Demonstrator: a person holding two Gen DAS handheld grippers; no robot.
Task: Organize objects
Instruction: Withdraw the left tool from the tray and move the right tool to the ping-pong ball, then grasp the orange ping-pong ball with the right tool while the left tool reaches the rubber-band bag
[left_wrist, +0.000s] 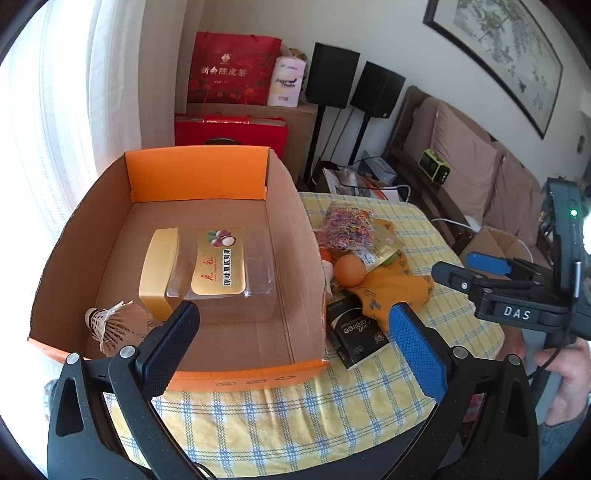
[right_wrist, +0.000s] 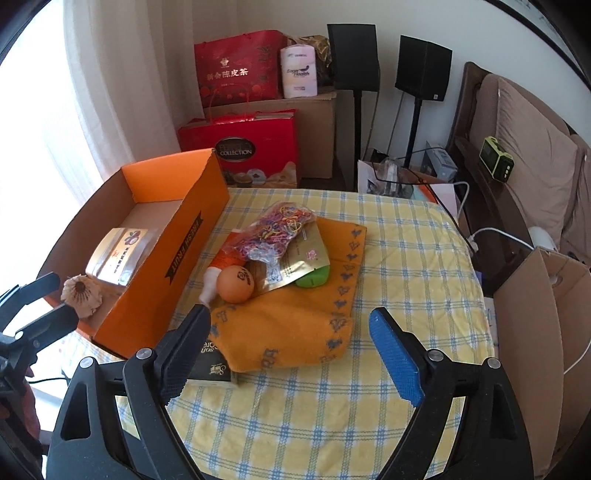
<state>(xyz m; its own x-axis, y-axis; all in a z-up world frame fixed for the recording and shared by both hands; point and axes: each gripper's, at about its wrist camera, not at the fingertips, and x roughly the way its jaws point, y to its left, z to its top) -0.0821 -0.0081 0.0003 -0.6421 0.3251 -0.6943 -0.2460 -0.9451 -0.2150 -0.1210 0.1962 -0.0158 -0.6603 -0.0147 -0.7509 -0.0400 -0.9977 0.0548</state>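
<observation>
Both sets of jaws stand wide apart and grip nothing. We hold the left gripper (left_wrist: 295, 321) over the near wall of an orange cardboard box (left_wrist: 236, 374); its black finger (left_wrist: 166, 347) crosses that wall, and its blue finger (left_wrist: 417, 347) hangs over the yellow checked tablecloth (left_wrist: 295, 413) beside the box. We hold the right gripper (right_wrist: 291, 328) above the cloth, its jaws widening a touch more, with only the near edge of an orange towel (right_wrist: 295, 332) showing between its black finger (right_wrist: 184, 350) and blue finger (right_wrist: 397, 358).

Inside the box we see a clear plastic jar (left_wrist: 221, 269) lying on its side, with a gold lid and gold label, and near it, in the near left corner, a feathered shuttlecock (left_wrist: 114, 325).

Outside the box, just beside its right wall, lies a loose pile on the orange towel. An orange ball (right_wrist: 235, 285) rests against a white and orange object we cannot identify. Behind the ball sits a clear bag of coloured rubber bands (right_wrist: 277, 229), partly covering a gold packet (right_wrist: 299, 266) and a green object (right_wrist: 314, 278). A black tissue pack (left_wrist: 356, 332) lies at the towel's near left corner, partly tucked under it.

A hand (left_wrist: 565, 373) shows at the right edge of the left view.
</observation>
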